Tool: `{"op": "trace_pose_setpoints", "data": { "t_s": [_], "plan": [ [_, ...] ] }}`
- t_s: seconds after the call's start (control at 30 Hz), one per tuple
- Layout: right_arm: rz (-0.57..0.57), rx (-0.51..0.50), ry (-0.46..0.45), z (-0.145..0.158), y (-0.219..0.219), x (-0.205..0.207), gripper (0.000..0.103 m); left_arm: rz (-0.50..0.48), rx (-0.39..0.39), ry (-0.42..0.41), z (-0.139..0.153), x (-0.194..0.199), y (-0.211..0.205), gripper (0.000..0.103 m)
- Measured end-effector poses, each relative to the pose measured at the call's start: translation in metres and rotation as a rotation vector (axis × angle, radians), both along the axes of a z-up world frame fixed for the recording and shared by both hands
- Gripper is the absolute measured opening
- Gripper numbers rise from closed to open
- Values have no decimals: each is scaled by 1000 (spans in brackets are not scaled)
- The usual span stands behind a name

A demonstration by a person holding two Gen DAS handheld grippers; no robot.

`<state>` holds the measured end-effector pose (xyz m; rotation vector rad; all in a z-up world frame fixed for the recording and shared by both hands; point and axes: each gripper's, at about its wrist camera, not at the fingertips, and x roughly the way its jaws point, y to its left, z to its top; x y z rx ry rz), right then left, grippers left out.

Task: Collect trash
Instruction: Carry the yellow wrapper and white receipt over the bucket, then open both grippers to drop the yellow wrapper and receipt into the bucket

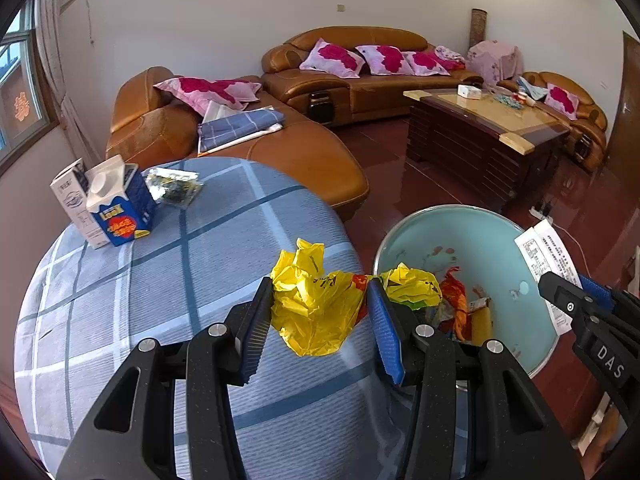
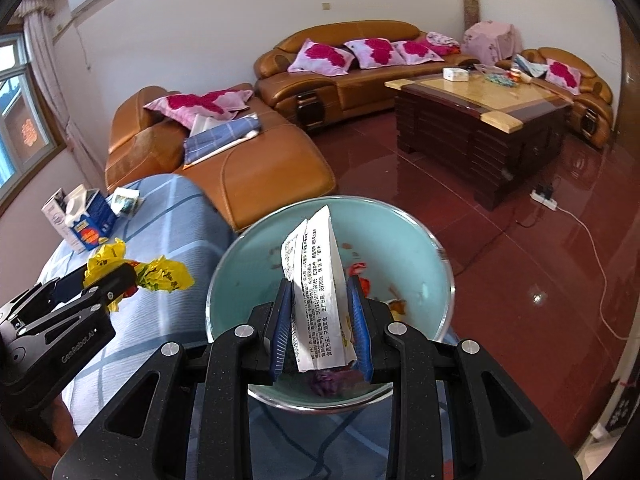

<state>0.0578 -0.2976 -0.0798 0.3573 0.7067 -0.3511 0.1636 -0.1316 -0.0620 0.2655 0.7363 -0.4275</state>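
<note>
The right gripper point(image 2: 320, 320) is closed on a printed white wrapper point(image 2: 316, 280), pinched near its lower end so that the loose upper part stands up between the pads and hangs directly over the mouth of the pale green bin point(image 2: 224, 280); held there, it would presumably fall inside on release. The left gripper point(image 1: 320, 312) clamps a crumpled yellow plastic bag point(image 1: 312, 312) across its middle, and the bag bulges out past both pads (one lobe already overhangs the bin's rim), which suggests a grip taken for carrying rather than for neatness. This bag is poised at the edge of the blue checked cloth point(image 1: 160, 300), just beside the bin, not yet fully over the opening. The bin already holds orange and yellow scraps point(image 1: 460, 304), though their exact nature is hard to tell at this angle. Uncollected items remain at the far side of the cloth: a blue and white carton point(image 1: 120, 216), a white box point(image 1: 72, 200) touching it and a crinkled foil packet point(image 1: 176, 188) just beside them.
</note>
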Motion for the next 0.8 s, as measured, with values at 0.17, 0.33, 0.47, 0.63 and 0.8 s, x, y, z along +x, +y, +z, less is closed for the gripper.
{"op": "trace_pose_setpoints", "data": {
  "t_s": [0.17, 0.33, 0.47, 0.63, 0.8],
  "plan": [
    [-25, 1, 4, -3, -12, 0, 29, -22, 6, 0, -1, 0, -15, 47],
    [-39, -6, 11, -6, -19, 0, 29, -42, 9, 7, -5, 1, -28, 47],
    [-49, -7, 17, -9, -26, 0, 29, -51, 14, 18, -9, 4, -36, 47],
    [-68, 1, 30, -13, -35, 3, 29, -58, 7, 47, -14, 11, -48, 48],
    [-75, 2, 35, -15, -42, 4, 29, -75, 11, 58, -19, 14, -61, 48]
  ]
}}
